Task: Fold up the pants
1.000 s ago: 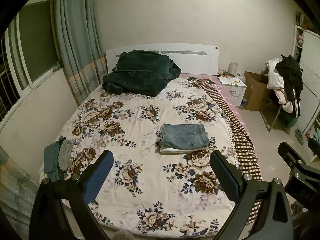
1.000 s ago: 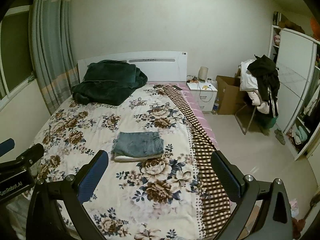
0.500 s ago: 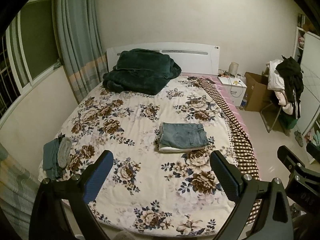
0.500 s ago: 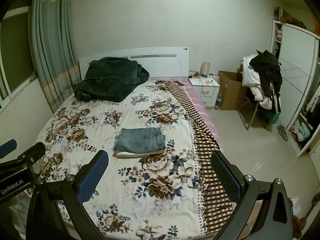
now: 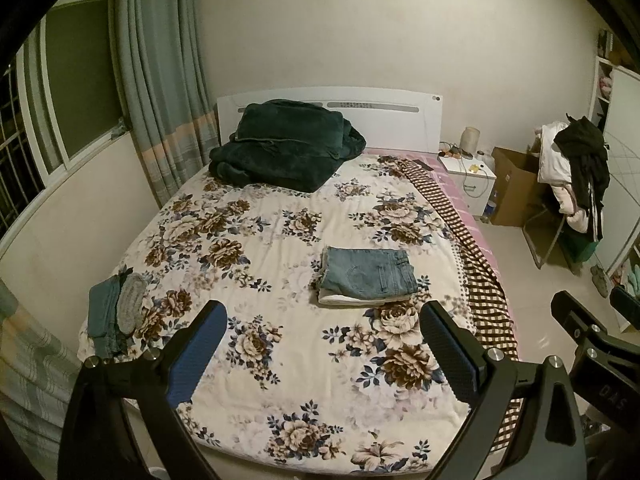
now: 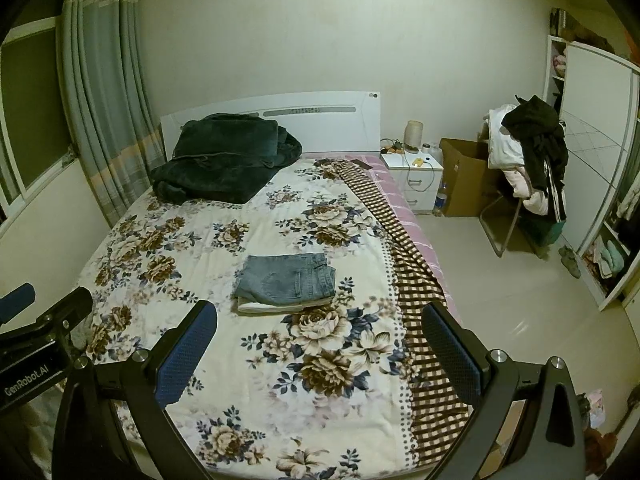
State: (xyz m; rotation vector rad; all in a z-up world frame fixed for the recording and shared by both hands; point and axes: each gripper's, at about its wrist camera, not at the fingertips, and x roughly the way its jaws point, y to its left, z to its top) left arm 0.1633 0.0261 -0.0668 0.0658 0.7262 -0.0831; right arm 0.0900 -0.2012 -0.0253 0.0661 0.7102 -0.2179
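Folded blue denim pants (image 5: 368, 274) lie in a neat rectangle on the floral bedspread (image 5: 256, 240), right of the bed's middle; they also show in the right wrist view (image 6: 286, 282). My left gripper (image 5: 324, 356) is open and empty, held above the foot of the bed, well short of the pants. My right gripper (image 6: 320, 352) is open and empty too, at a similar distance from them. Each gripper shows at the edge of the other's view.
A dark green blanket (image 5: 284, 148) is heaped by the headboard. Small teal and grey cloths (image 5: 114, 312) lie at the bed's left edge. A checked cover (image 6: 416, 296) hangs off the right side. A nightstand (image 6: 414, 178), a cardboard box (image 6: 466, 178) and a clothes-laden chair (image 6: 528, 172) stand to the right.
Both grippers have drawn back and up from the bed, so the pants look smaller and farther. The pants have not moved. Both grippers stay open.
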